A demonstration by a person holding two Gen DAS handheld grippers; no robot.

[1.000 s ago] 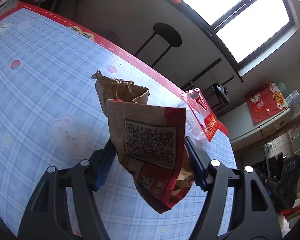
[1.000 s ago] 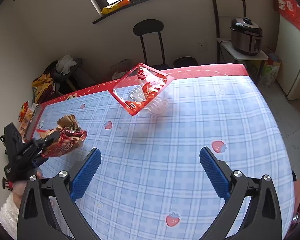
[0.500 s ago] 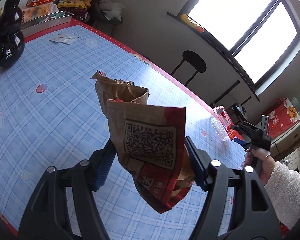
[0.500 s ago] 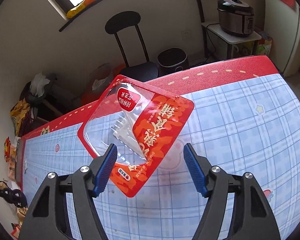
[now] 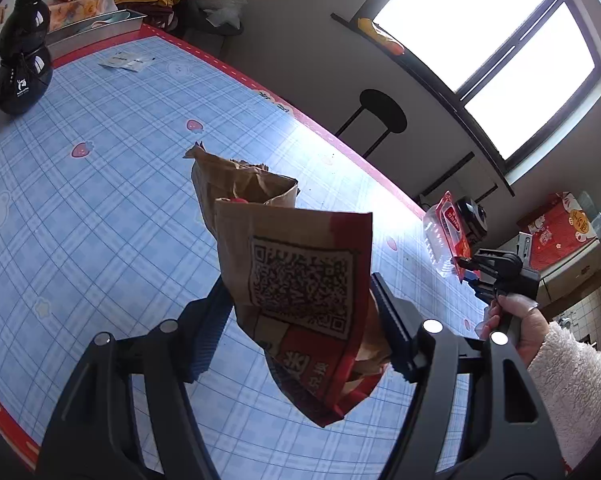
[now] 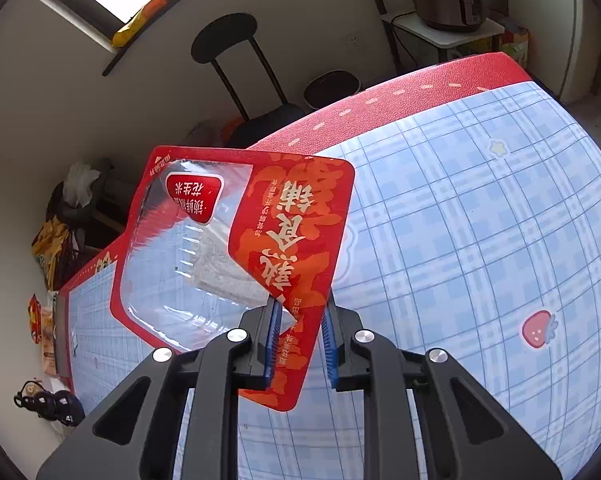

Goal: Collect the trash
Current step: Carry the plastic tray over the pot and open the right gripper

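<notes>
While the left gripper (image 5: 300, 320) held the crumpled paper bag (image 5: 296, 280) clamped between its blue pads, clear above the checked tablecloth (image 5: 100, 184), the right gripper (image 6: 300, 340) had just closed its jaws on the red edge of the plastic tray (image 6: 236, 248). The right wrist view showed both pads pressed against the tray's printed film at its lower corner, with the clear shell tilted up and away from the fingers. From the left wrist view, the same tray (image 5: 446, 236) appeared near the far edge of the table, gripped by the right gripper (image 5: 466, 268) in a hand (image 5: 516, 320) with a white fleece sleeve (image 5: 580, 380).

Step in hand, as judged: the second piece of trash was being taken up, the first already secured in the other tool. The grip sat on thin film at one corner only, so the tray was likely to swing or slip if moved sharply.

Next move, as judged: lift the tray clear of the table, then carry both items to a bin. A dark round container (image 6: 332, 88) stood on the floor beyond the table by a stool (image 6: 228, 36); whether it was a bin could not be told.
</notes>
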